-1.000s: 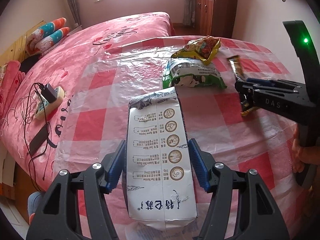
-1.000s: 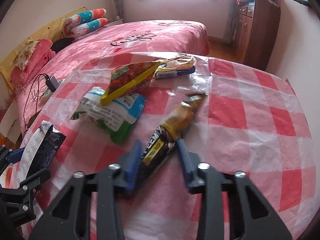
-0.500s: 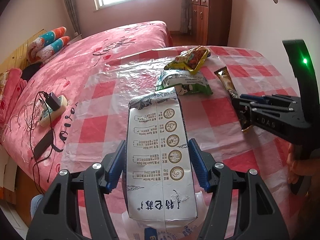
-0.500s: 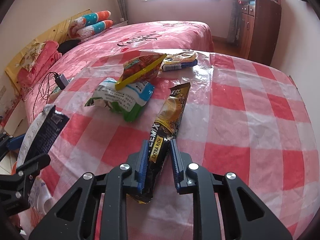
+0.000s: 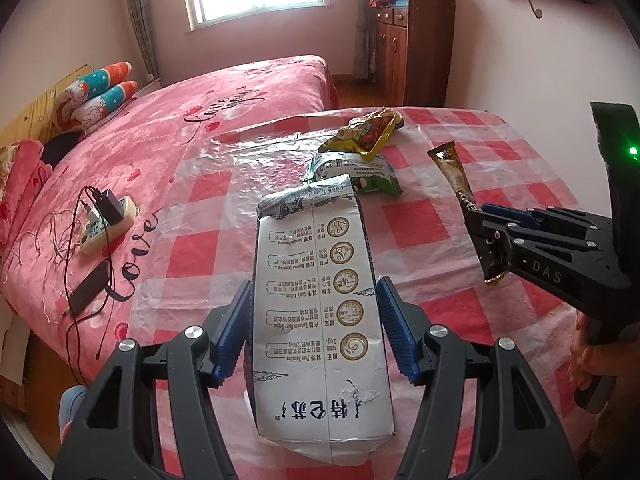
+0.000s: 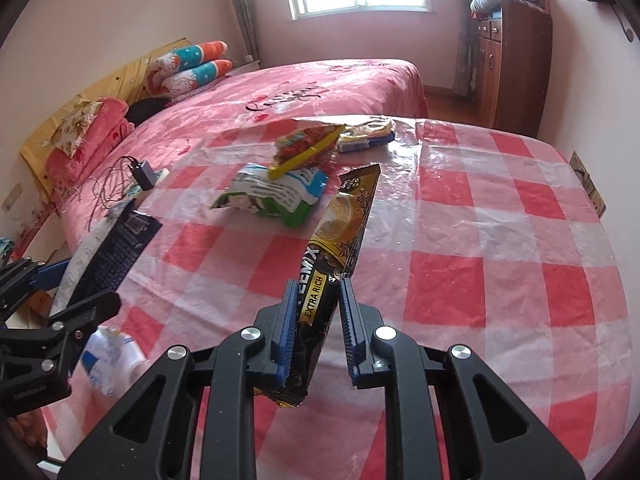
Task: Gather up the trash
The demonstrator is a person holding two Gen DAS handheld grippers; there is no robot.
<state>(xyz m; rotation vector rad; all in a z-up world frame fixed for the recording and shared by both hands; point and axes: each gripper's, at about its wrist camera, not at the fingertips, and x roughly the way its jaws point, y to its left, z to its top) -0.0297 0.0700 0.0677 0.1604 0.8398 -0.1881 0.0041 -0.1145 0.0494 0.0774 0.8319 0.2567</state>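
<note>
the left tongs (image 5: pixel 314 330) hold a flat white milk carton (image 5: pixel 320 312) between their blue pads, low in the middle of the left picture. the carton sticks up and away from the camera, and its torn top end is near the middle of the frame. the right tongs (image 6: pixel 318 330) are closed on a long gold and black coffee stick pack (image 6: pixel 340 248), which points up toward the middle of the right picture. in the left picture the same right tongs (image 5: pixel 486 236) show at the right side, and the stick pack (image 5: pixel 456 180) pokes out of them toward the upper left, lifted off the bench (image 5: pixel 420 220). the bench has a red and white check cloth under clear plastic. on it, above the middle of the left picture, lies a green and white snack bag (image 5: pixel 356 172), and a yellow and red snack bag (image 5: pixel 366 134) rests partly on top of it. in the right picture a small yellow and blue packet (image 6: pixel 366 136) lies just behind those bags, near the far edge of the bench. past the bench is a pink bed (image 5: pixel 200 116). on the bed, at the left of the left picture, sits a power strip (image 5: pixel 106 224) with a black charger plugged in and thin wires around it. a brown wooden cabinet (image 5: pixel 412 46) stands in the upper right by the wall.
</note>
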